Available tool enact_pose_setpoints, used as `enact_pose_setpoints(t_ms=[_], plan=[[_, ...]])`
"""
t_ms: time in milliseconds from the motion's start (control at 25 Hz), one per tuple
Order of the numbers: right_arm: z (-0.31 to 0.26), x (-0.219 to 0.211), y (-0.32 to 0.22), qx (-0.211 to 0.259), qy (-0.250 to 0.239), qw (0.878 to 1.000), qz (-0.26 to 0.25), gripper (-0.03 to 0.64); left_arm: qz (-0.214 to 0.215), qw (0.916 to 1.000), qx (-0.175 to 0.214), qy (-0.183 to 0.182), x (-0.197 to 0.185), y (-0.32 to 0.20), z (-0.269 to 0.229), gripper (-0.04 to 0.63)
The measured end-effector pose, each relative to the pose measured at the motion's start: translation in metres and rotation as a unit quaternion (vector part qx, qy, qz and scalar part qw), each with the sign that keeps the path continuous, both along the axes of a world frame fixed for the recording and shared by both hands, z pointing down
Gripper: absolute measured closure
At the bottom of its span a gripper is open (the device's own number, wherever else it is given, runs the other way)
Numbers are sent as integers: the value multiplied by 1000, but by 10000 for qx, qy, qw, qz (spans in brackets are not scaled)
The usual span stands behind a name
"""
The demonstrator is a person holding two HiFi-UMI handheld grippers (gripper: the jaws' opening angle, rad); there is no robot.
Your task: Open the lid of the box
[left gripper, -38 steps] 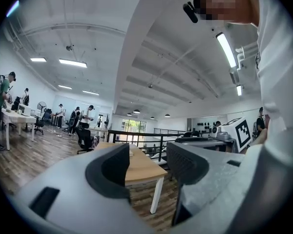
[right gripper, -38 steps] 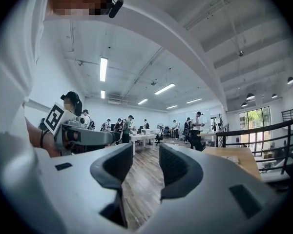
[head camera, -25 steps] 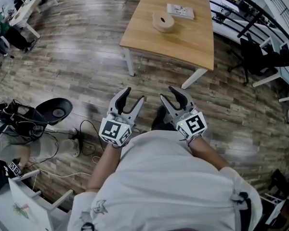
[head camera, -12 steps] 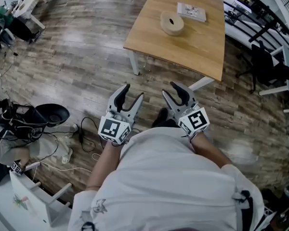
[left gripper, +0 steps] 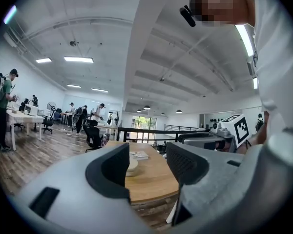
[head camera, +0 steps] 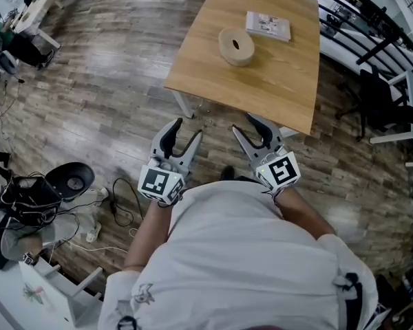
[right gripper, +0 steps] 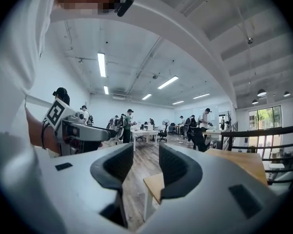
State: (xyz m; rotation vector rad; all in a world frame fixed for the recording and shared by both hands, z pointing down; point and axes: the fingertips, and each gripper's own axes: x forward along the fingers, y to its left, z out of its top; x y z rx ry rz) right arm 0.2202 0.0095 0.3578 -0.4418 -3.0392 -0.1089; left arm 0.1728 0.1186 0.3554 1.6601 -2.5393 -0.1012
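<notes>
A wooden table (head camera: 282, 81) stands ahead of me. On it lie a flat white rectangular box (head camera: 268, 25) and a round beige object (head camera: 235, 46) with a dark dimple on top. My left gripper (head camera: 188, 128) and right gripper (head camera: 248, 124) are held side by side in front of my chest, just short of the table's near edge. Both stand open with nothing between the jaws. In the left gripper view, the box (left gripper: 139, 155) and the round object (left gripper: 133, 165) show through the gap of the left gripper (left gripper: 147, 162). The right gripper (right gripper: 146, 167) points past the table's corner (right gripper: 154, 185).
The floor is wood plank. Cables (head camera: 120, 205), a black round seat (head camera: 72, 181) and a person's gear lie on the floor at lower left. Black office chairs (head camera: 375, 95) and a dark railing (head camera: 351, 5) stand to the right of the table. Several people stand far off at white desks (right gripper: 141, 130).
The table has come nearer to the grippers and its near edge now lies just beyond the fingertips. Both grippers keep the same open pose in front of the body.
</notes>
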Motion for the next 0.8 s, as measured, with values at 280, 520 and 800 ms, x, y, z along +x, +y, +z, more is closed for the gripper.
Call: enact_pose_setpoints(t_ms=[280, 520, 800], plan=[[12, -15, -45, -284, 110, 9993, 203, 446, 115, 9999, -74, 24, -20, -38, 5, 368], [16, -33, -59, -312, 160, 9986, 385, 453, 351, 9992, -45, 177, -42, -58, 13, 368], [15, -83, -74, -230, 189, 9962, 815, 454, 829, 9964, 67, 186, -101, -80, 11, 368]])
